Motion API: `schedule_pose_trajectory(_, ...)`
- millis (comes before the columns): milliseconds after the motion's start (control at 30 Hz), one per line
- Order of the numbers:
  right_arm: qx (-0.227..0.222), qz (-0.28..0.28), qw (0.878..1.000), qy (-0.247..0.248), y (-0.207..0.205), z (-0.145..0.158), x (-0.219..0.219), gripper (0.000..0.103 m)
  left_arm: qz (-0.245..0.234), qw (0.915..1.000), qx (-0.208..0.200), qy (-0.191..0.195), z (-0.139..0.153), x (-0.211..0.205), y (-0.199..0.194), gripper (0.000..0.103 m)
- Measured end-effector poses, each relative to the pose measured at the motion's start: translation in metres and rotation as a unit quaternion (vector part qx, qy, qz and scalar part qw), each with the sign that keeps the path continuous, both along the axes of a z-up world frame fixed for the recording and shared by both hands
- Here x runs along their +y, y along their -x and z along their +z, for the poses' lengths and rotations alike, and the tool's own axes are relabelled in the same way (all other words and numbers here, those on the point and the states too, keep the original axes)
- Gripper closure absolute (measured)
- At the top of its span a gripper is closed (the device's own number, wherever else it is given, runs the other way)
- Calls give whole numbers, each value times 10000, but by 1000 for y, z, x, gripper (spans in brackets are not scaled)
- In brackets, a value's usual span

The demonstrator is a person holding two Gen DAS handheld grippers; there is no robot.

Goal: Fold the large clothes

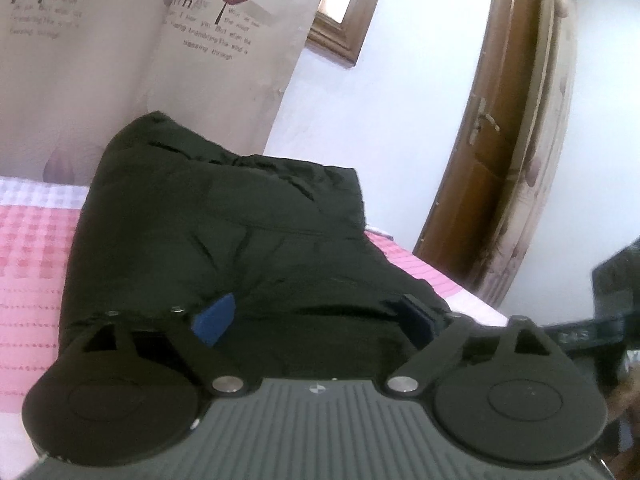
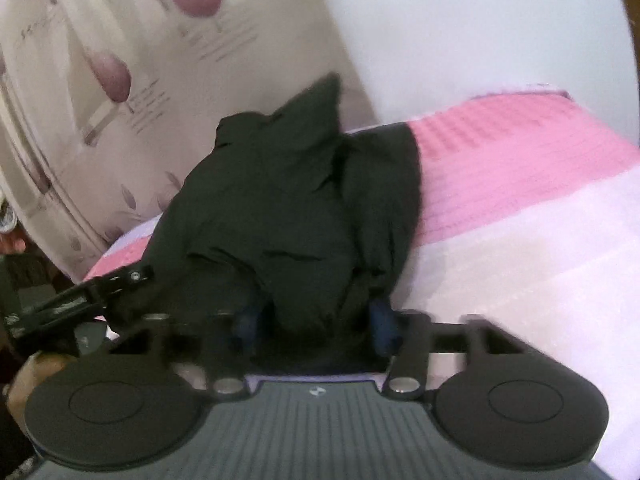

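2 grippers work at the near edge of a dark, puffy jacket (image 1: 224, 236) that lies bunched on a bed with a pink checked cover (image 1: 28, 264). The jacket sits in a rough heap, its far end humped up against a cream curtain (image 1: 120, 60) printed with purple leaves and lines of text.

Left gripper (image 1: 320, 316): jaws spread wide, blue pads (image 1: 214, 318) apart with a broad span of jacket cloth lying between them. Neither pad pinches the cloth; the claw is released, resting over the near hem. The left pad shows clearly, tilted; the right one is darker and half in shadow.

Right gripper (image 2: 316, 322): jaws drawn closer, a thick fold of jacket bulging between the 2 blue pads (image 2: 384, 320). Both pads press against the sides of the fold, so it reads as grasping the jacket (image 2: 288, 208). View is motion-blurred, so the exact contact is soft.

From the right wrist view the left gripper (image 2: 80, 300) shows at the left edge, just beside the jacket's near left corner. From the left wrist view a dark blurred shape at the far right edge cannot be identified.

Bed cover (image 2: 500, 168) runs pink at the far side, paler toward the near side. Behind: white wall (image 1: 380, 120), brown wooden door (image 1: 492, 152) with a handle, 1 wooden window frame (image 1: 344, 20) beside the curtain.
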State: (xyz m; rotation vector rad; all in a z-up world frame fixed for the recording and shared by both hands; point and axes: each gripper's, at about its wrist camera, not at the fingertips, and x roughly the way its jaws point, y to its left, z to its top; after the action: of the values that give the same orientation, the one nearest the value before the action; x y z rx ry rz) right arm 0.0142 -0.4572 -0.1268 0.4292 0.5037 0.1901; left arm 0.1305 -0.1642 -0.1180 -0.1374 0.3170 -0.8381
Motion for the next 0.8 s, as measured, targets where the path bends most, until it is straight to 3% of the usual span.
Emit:
schedule_pose_trajectory(67, -104, 97, 9999, -38, -9, 3, 6, 71, 68, 9999, 22, 123, 2, 8, 1, 10)
schedule_pose_trajectory(167, -388, 326, 9973, -523, -17, 6, 7, 73, 108, 9985, 252, 466, 3, 23, -6, 10)
schedule_pose_trajectory(333, -190, 244, 9937, -1078, -21, -30, -18, 74, -62, 9996, 178, 233, 6, 19, -2, 8)
schedule_pose_trajectory(500, -233, 249, 9938, -1060, -21, -29, -19, 72, -66, 9995, 187, 236, 4, 19, 2, 7)
schedule_pose_trajectory(600, -268, 172, 9943, -1016, -17, -24, -19, 69, -43, 9999, 147, 38, 3, 16, 4, 7)
schedule_pose_trajectory(800, -201, -15, 9996, -182, -11, -13, -2, 68, 134, 9998, 100, 107, 7, 17, 10, 10)
